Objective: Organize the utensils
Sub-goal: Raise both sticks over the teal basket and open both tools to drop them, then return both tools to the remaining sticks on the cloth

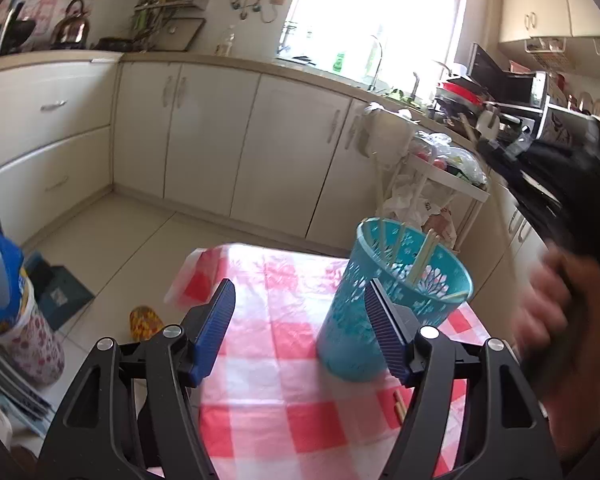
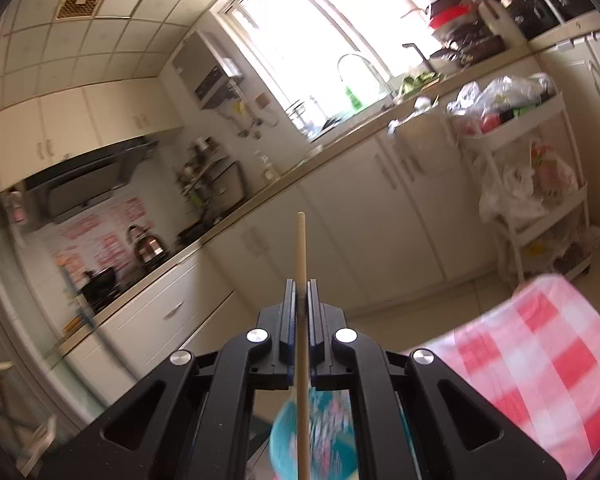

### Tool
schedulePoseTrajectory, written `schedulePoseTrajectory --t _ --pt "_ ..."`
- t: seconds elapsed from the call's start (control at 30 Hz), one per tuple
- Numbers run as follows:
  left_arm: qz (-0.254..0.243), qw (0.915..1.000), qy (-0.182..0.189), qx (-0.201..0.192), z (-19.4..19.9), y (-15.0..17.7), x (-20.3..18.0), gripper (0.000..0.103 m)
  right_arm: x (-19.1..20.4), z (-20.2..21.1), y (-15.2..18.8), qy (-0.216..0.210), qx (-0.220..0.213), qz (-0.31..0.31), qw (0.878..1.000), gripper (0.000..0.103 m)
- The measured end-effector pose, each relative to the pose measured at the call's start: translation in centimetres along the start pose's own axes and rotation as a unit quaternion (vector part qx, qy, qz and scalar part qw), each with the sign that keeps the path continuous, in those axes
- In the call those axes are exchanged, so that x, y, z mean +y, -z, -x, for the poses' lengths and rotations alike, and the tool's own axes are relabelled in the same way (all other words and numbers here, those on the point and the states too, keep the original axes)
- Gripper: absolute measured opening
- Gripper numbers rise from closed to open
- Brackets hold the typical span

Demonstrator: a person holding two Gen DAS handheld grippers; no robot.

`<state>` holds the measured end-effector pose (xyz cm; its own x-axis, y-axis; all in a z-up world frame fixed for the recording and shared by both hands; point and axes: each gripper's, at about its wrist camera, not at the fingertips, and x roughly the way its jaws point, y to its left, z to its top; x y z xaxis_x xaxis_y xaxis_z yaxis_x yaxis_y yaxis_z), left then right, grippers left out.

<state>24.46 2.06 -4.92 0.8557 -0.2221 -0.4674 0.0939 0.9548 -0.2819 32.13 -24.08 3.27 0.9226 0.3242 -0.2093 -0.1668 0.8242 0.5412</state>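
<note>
Clamped in the right gripper (image 2: 299,284), one chopstick (image 2: 301,240) hangs above the teal holder (image 1: 396,300) near the tabletop's (image 1: 268,400) right edge (several already inside), another chopstick (image 1: 400,406) unsorted, left gripper (image 1: 300,312) wide, empty.

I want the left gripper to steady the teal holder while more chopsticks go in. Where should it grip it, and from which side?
Grip the teal holder low on its solid wall, coming in level from the near side, where the open left gripper already faces it. It stands upright and widens upward, and chopsticks lean out over the rim, so a top approach would probably knock them.
</note>
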Motion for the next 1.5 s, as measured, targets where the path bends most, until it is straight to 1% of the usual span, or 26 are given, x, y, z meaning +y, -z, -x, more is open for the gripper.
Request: schedulePoseTrajectory --t 0.07,0.13,0.17,0.23,0.27,0.33,0.37,0.47,0.5,0.53,0.57,0.63,0.7,0.77,0.8,0.87,0.9,0.93,1.0,1.1,1.23,1.3,1.33,1.4,1.5 --pt "0.006 1.0000 0.000 0.005 0.1 0.6 0.7 0.064 0.1 -1.7 0.2 0.022 0.003 -0.002 1.000 0.006" --pt "0.006 0.9999 0.001 0.009 0.1 1.1 1.1 0.064 0.1 -3.1 0.6 0.044 0.017 0.004 0.999 0.006" --pt "0.005 0.9999 0.003 0.013 0.0 1.3 1.3 0.064 0.1 -3.8 1.1 0.058 0.032 0.009 0.998 0.006" --pt "0.004 0.9998 0.005 0.018 -0.1 1.6 1.5 0.064 0.1 -4.3 1.9 0.065 0.047 0.019 0.997 0.006" --pt "0.005 0.9998 0.006 0.019 -0.1 1.8 1.7 0.064 0.3 -4.3 2.4 0.073 0.053 0.033 0.995 0.008" --pt "0.007 0.9997 0.008 0.022 -0.1 2.1 1.9 0.064 0.6 -4.1 2.9 0.067 0.065 0.043 0.995 0.018" --pt "0.009 0.9996 0.008 0.024 -0.1 2.3 2.0 0.064 1.1 -3.7 3.1 0.070 0.069 0.055 0.994 0.025" --pt "0.011 0.9994 0.009 0.032 0.1 2.8 2.0 0.064 2.5 -1.2 3.3 0.050 0.070 0.088 0.992 0.025" --pt "0.010 0.9993 0.008 0.034 0.2 3.0 1.9 0.064 2.8 0.2 3.3 0.042 0.065 0.094 0.993 0.025" --pt "0.010 0.9993 0.007 0.037 0.4 3.3 2.0 0.065 2.9 2.4 3.5 0.033 0.060 0.100 0.993 0.025" --pt "0.010 0.9991 0.006 0.041 0.6 3.6 2.0 0.065 2.8 3.8 3.8 0.031 0.059 0.105 0.992 0.025" --pt "0.007 0.9987 0.005 0.050 1.0 4.3 2.0 0.069 2.1 7.2 5.6 0.038 0.074 0.116 0.990 0.025" --pt "0.005 0.9979 0.005 0.064 1.3 5.2 2.0 0.070 0.3 9.9 9.1 0.068 0.121 0.141 0.980 0.025" --pt "-0.002 0.9967 0.009 0.080 1.3 6.2 1.7 0.070 -2.2 11.1 13.9 0.100 0.201 0.162 0.961 0.024" --pt "-0.006 0.9960 0.009 0.089 1.1 6.7 1.4 0.070 -3.3 11.2 15.6 0.111 0.231 0.162 0.953 0.020" --pt "-0.011 0.9941 0.011 0.108 0.9 7.8 0.6 0.070 -5.3 10.9 18.3 0.126 0.276 0.156 0.940 0.017" --pt "-0.012 0.9933 0.012 0.114 0.9 8.2 0.3 0.070 -6.1 10.6 19.3 0.127 0.290 0.147 0.937 0.015" --pt "-0.012 0.9927 0.013 0.119 1.0 8.6 -0.1 0.070 -6.6 10.3 19.8 0.129 0.298 0.140 0.935 0.015" --pt "-0.018 0.9921 0.015 0.123 1.1 9.1 -0.7 0.070 -6.9 9.9 20.3 0.123 0.309 0.127 0.935 0.015" --pt "-0.028 0.9909 0.017 0.130 1.1 9.8 -1.7 0.070 -7.0 9.2 20.6 0.115 0.315 0.127 0.933 0.015" --pt "-0.035 0.9889 0.019 0.143 0.8 10.5 -2.7 0.070 -6.9 8.9 20.7 0.120 0.320 0.145 0.929 0.015" --pt "-0.039 0.9878 0.021 0.149 0.6 10.7 -3.1 0.070 -6.7 8.7 21.0 0.133 0.325 0.158 0.923 0.014" --pt "-0.042 0.9874 0.022 0.151 0.6 10.8 -3.3 0.070 -6.9 8.8 20.7 0.127 0.325 0.150 0.925 0.014" --pt "-0.050 0.9862 0.025 0.156 0.4 11.2 -4.1 0.070 -7.6 9.2 20.3 0.100 0.324 0.103 0.935 0.014" --pt "-0.054 0.9848 0.028 0.163 0.2 11.5 -5.0 0.071 -7.6 9.5 20.1 0.092 0.323 0.106 0.936 0.014"
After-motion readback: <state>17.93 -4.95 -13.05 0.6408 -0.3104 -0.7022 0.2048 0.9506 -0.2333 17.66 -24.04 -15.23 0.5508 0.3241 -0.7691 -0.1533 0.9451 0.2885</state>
